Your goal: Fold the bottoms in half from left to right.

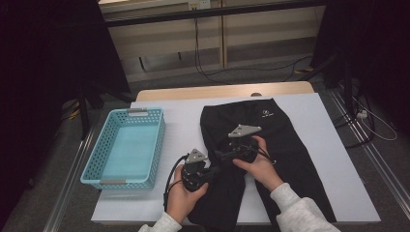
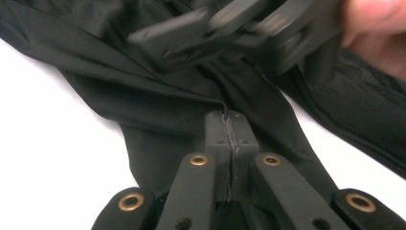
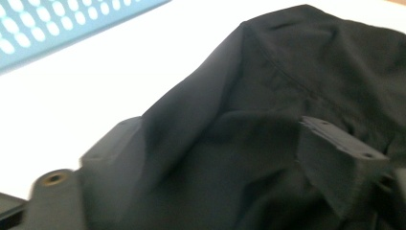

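Item: black trousers (image 1: 270, 145), which we found spread flat on the white surface (image 1: 329, 145), waistband toward the far edge, legs running back toward the person. A small white logo (image 1: 266, 114) sat near the waistband.

Item: left hand-held gripper (image 1: 212, 170). We noted it at the left edge of the trousers, low on the near leg. In the left gripper view its jaws were pressed together (image 2: 231, 132), pinching a thin fold of the black cloth between the pads.

Item: right hand-held gripper (image 1: 227, 153). We recorded it over the middle of the trousers, just beyond the left one and close to it. In the right gripper view its jaws stood spread (image 3: 210, 158), with bunched black cloth lying between them; we saw no pad pressing on it.

Item: light blue basket (image 1: 104, 145), perforated walls, standing on the left part of the surface, just beside the trousers but apart from them.
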A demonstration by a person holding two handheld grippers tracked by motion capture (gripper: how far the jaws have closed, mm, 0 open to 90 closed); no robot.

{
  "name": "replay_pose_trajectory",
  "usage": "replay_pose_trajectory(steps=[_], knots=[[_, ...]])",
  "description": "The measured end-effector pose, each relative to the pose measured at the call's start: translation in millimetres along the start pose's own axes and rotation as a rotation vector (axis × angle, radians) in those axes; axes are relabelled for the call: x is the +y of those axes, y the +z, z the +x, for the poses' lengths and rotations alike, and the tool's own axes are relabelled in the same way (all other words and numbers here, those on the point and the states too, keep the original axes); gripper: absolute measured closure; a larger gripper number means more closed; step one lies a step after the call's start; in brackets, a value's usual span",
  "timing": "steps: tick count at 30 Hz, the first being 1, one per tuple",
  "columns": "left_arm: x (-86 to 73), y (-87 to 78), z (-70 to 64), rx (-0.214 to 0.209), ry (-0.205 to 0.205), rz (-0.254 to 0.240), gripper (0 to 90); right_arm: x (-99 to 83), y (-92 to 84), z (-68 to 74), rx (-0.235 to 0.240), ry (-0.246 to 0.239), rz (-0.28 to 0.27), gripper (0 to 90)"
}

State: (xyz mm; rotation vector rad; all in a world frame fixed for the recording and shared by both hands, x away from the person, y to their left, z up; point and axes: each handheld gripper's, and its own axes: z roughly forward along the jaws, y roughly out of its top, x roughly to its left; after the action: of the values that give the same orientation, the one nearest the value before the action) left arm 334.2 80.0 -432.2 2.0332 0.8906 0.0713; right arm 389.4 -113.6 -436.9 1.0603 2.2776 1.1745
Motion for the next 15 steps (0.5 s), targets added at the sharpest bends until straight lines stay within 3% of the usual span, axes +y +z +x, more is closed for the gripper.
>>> replay_pose_trajectory(steps=[1, 4, 7, 9, 11, 15], knots=[[0.2, -0.1, 0.2, 0.003, 0.001, -0.002, 89.3, 0.2, 4.2, 0.1, -0.005, -0.006, 0.015, 20.2], [0.0, -0.2, 0.1, 0.007, 0.0, -0.006, 89.3, 0.2, 15.4, -1.0, 0.043, 0.055, 0.032, 24.1], [-0.5, -1.2, 0.2, 0.014, 0.003, -0.005, 89.4, 0.6, 24.6, 0.3, 0.038, 0.035, 0.05, 27.2], [-1.3, -1.5, 1.2, 0.017, -0.007, -0.006, 89.3, 0.5, 30.2, -0.2, 0.049, 0.037, 0.063, 38.0], [-1.8, -1.5, 2.6, 0.023, -0.008, -0.003, 89.3, 0.4, 34.5, 0.8, 0.05, 0.006, 0.083, 50.9], [-1.2, -2.2, 4.3, 0.025, -0.012, -0.007, 89.4, 1.0, 40.6, 1.8, 0.091, -0.009, 0.107, 74.4]])
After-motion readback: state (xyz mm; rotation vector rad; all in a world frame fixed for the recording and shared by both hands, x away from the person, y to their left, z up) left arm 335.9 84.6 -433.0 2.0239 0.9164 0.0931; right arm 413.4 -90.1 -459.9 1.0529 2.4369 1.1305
